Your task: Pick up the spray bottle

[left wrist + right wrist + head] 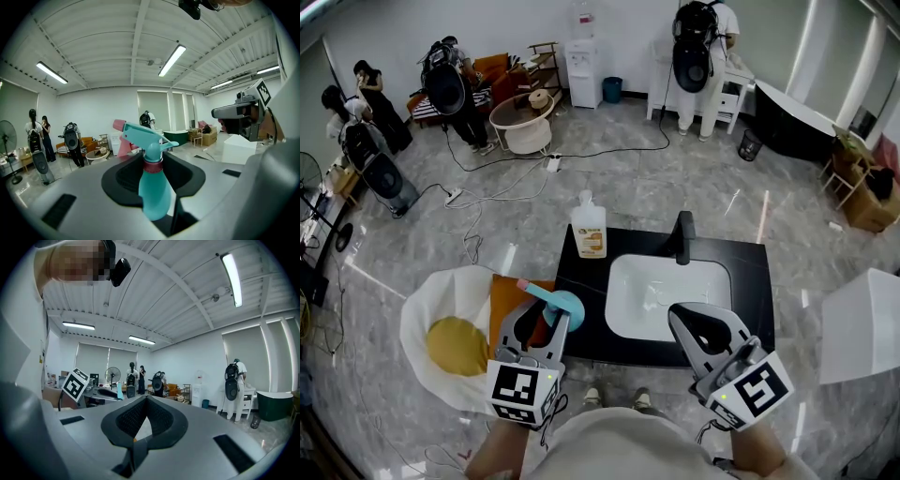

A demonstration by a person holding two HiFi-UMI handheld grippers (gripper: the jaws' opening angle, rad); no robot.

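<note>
I held my left gripper [546, 321] clamped on the teal spray bottle [152, 187], upright at the black counter's [759, 309] left edge with its trigger head clear, while my right gripper [694, 323], unneeded, was closed and empty.

Grippers: 2, left gripper [542, 319] lower left, right gripper [703, 323] lower right
Teal spray bottle [555, 302]: 1
Pump bottle [589, 228]: 1
White basin [628, 281]: 1
Black tap [683, 236]: 1
Egg-shaped mat [431, 305]: 1
Water dispenser [582, 70]: 1, top centre
People [698, 47] along the top: 4
</note>
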